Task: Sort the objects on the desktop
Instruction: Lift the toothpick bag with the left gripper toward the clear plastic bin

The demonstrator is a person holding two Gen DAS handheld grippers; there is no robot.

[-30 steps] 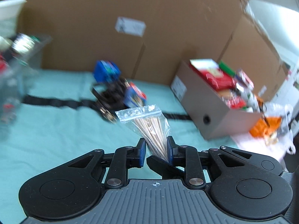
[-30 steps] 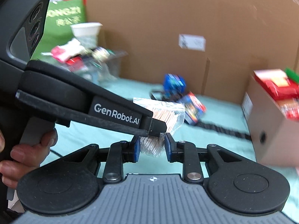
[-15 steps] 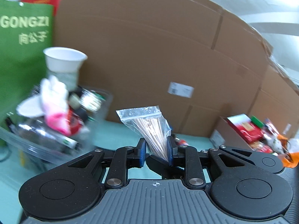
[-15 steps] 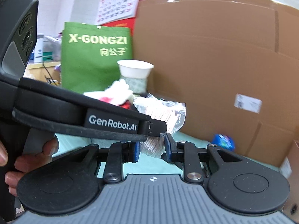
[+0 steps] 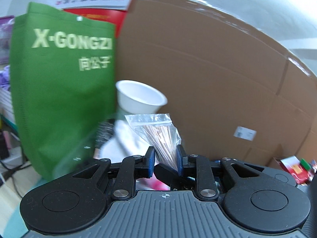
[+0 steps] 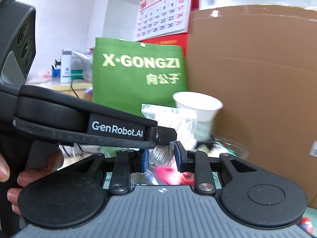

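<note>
Both tools grip one clear zip bag of wooden sticks (image 5: pixel 160 136): left tool (image 5: pixel 164 158) clamped tight on its narrow bottom, right tool (image 6: pixel 160 154) partly closed on the lower end, likely steadying the floppy plastic. Bag stands mid-frame, sticks fanning upward, before the white cup (image 5: pixel 140 99) and green bag (image 5: pixel 59 91).

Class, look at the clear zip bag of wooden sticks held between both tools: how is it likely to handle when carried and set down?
The bag of sticks probably feels light, being thin film and slim sticks. Its film looks crinkled and floppy, so it may slip or sag. The sticks fan out loosely, so they would likely shift when it is put down.
</note>
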